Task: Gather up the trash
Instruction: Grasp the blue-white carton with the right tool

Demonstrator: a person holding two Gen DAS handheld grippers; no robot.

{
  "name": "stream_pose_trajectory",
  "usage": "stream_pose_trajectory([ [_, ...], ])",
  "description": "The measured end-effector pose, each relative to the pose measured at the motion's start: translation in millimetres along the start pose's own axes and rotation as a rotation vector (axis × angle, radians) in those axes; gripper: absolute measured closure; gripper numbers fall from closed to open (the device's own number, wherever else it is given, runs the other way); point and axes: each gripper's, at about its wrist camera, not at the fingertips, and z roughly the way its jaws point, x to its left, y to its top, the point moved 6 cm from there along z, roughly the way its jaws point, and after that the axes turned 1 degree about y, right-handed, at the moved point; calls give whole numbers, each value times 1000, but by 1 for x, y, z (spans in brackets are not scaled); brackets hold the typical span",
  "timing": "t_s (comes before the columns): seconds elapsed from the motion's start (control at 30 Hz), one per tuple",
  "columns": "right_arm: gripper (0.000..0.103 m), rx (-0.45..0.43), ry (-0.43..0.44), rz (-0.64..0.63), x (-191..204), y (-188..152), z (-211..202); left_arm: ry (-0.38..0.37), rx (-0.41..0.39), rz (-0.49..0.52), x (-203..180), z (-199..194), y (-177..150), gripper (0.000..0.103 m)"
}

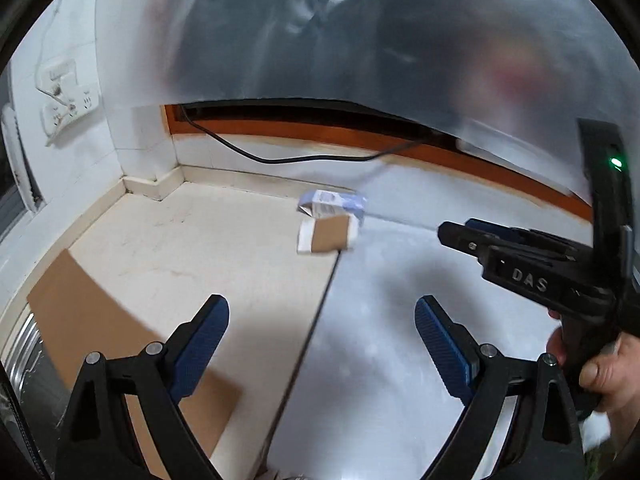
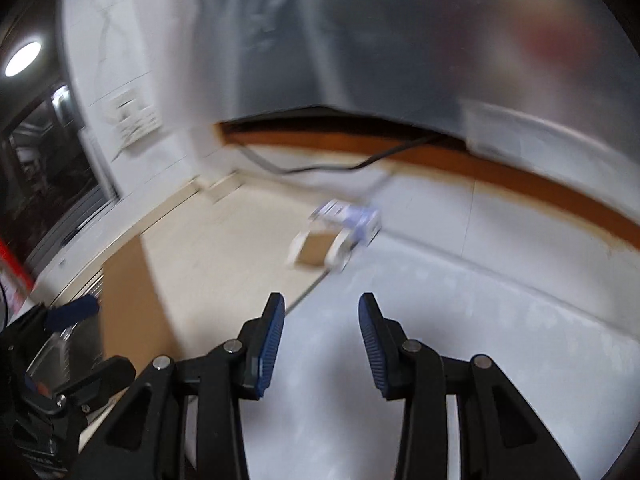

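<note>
Lying on the counter (image 1: 208, 240) near the wall, the torn carton (image 1: 330, 222) has illegible print; left gripper (image 1: 322, 344) wide open, empty; right gripper (image 2: 322, 336), embossed "DAS", part-open, empty.

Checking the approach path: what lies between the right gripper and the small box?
Only bare counter lies between the right gripper and the box, with a seam crossing it; right wrist view.

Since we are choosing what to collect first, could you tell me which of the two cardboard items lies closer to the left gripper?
The flat brown cardboard sheet, lying beside the left gripper. The small torn carton with blue-and-white print sits farther off, near the wall.
</note>
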Motion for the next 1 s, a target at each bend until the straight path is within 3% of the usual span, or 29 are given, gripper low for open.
stream_pose_trajectory([
  [0.27,64,5,0,63,-34,34,68,40,56,-141,7,121,57,10],
  [0.5,65,-13,22,100,-60,43,96,78,102,-235,9,193,64,10],
  [0.8,65,-9,63,112,-67,47,120,97,171,-274,5,241,50,10],
  [1.0,65,4,71,94,-65,56,140,-3,192,-326,10,244,42,10],
])
